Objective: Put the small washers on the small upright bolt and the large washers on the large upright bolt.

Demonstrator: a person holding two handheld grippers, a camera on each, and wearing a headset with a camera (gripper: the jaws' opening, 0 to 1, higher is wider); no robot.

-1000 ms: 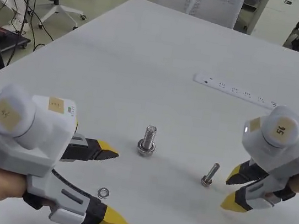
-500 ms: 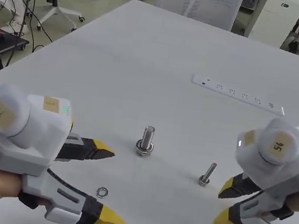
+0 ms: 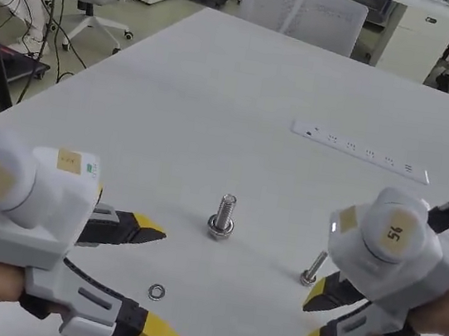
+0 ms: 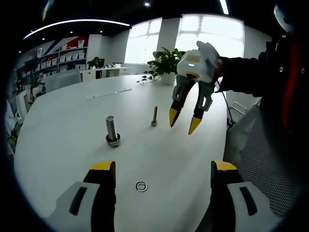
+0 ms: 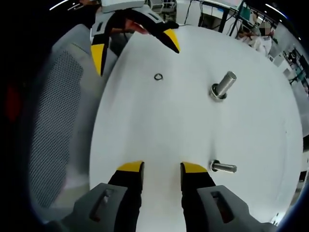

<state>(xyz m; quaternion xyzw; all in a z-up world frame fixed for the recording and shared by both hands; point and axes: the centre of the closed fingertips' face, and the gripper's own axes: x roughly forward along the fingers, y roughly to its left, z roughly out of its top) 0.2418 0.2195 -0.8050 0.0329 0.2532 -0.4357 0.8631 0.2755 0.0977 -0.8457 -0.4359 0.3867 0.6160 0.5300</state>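
Steel ring washer (image 3: pixel 157 292), threaded bolts (image 3: pixel 222 215)

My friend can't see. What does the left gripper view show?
A loose washer lies on the white table between the open jaws of the left gripper. Beyond it stand a large bolt and a small bolt, with the right gripper hovering open beside the small one.

White worktable (image 3: pixel 219 84), one power strip (image 3: pixel 361 150) on it. Office chair (image 3: pixel 305 14) beyond; potted plant (image 4: pixel 163 62) before bright windows (image 4: pixel 212 31).
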